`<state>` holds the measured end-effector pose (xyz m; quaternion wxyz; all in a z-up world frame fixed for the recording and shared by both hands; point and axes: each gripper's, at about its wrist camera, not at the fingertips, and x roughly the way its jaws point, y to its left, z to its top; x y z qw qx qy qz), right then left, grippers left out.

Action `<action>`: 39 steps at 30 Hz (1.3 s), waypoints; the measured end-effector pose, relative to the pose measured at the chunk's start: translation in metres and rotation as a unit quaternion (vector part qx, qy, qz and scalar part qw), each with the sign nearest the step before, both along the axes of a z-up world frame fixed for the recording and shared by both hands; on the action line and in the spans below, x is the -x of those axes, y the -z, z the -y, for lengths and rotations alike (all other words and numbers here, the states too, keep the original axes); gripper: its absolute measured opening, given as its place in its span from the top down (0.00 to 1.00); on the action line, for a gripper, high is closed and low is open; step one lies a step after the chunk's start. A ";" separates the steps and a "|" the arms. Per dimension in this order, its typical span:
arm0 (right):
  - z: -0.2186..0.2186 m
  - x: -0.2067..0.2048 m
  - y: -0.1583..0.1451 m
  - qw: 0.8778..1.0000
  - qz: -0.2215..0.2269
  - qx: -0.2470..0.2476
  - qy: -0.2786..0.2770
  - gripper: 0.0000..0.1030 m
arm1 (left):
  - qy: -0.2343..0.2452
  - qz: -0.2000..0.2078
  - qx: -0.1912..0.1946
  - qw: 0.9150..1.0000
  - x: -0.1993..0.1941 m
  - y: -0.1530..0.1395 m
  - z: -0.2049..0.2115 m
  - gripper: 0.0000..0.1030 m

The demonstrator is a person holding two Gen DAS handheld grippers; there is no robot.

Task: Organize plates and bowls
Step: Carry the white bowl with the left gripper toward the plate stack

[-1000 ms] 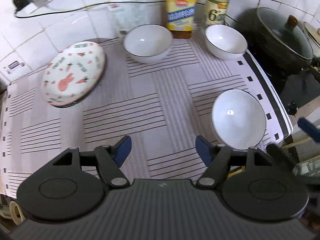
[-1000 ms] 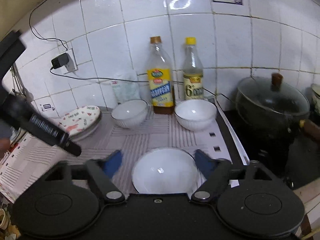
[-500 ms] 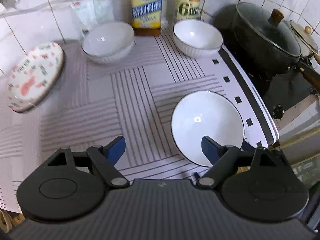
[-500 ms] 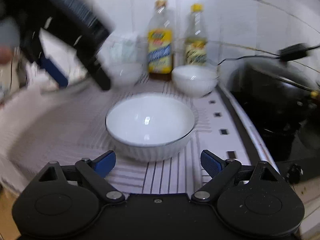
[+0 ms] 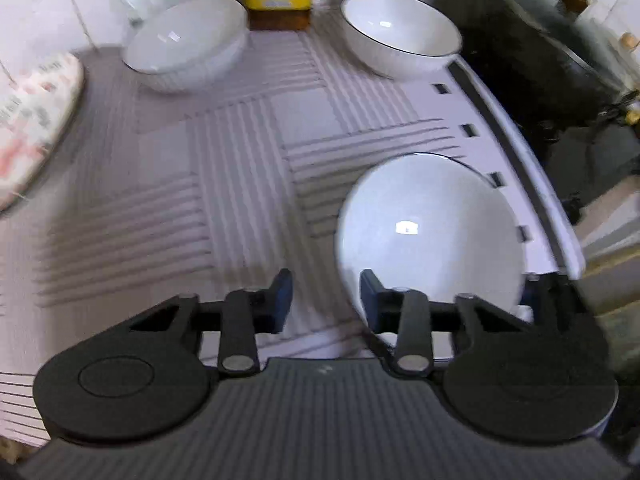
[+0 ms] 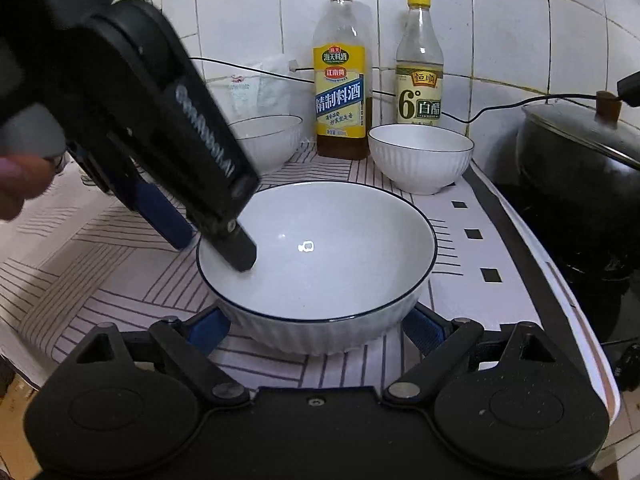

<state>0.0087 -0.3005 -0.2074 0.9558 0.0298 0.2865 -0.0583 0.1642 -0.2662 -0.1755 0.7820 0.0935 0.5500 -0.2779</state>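
1. A striped mat [image 6: 120, 256] covers the counter, with a dark border along its right edge.
2. A yellow-labelled cooking wine bottle [image 6: 340, 76] stands upright against the white tiled wall [image 6: 240, 20].
3. Just beside it stands a vinegar bottle [image 6: 419, 64] (yellow cap, a large "6°" on the label).
4. A black lidded pot [image 6: 576, 152] sits at the right.
5. A black cable [image 6: 500, 106] runs along the wall behind the bottles.

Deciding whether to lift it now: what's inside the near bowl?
Inside the near bowl only white glaze and a light glint show, plus one finger of the left gripper reaching over its rim. The floor under that finger is hidden.
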 end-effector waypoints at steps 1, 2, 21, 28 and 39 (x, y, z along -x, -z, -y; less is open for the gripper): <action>0.000 -0.002 -0.001 1.000 -0.004 -0.004 0.001 0.08 | -0.004 -0.020 0.015 1.000 -0.003 0.003 -0.001 0.73; -0.001 -0.001 -0.002 1.000 -0.006 -0.006 0.002 0.07 | -0.008 -0.028 0.020 0.999 -0.003 0.004 -0.001 0.79; -0.009 -0.009 -0.023 0.999 -0.007 -0.035 -0.024 0.07 | 0.007 0.027 0.028 0.999 0.022 -0.021 -0.028 0.86; -0.044 -0.021 -0.040 0.997 -0.001 -0.025 -0.071 0.07 | -0.037 0.027 0.018 0.999 0.017 -0.036 -0.078 0.86; -0.120 -0.068 -0.038 0.984 0.007 -0.033 -0.177 0.07 | -0.153 0.034 -0.005 0.988 -0.006 -0.031 -0.178 0.86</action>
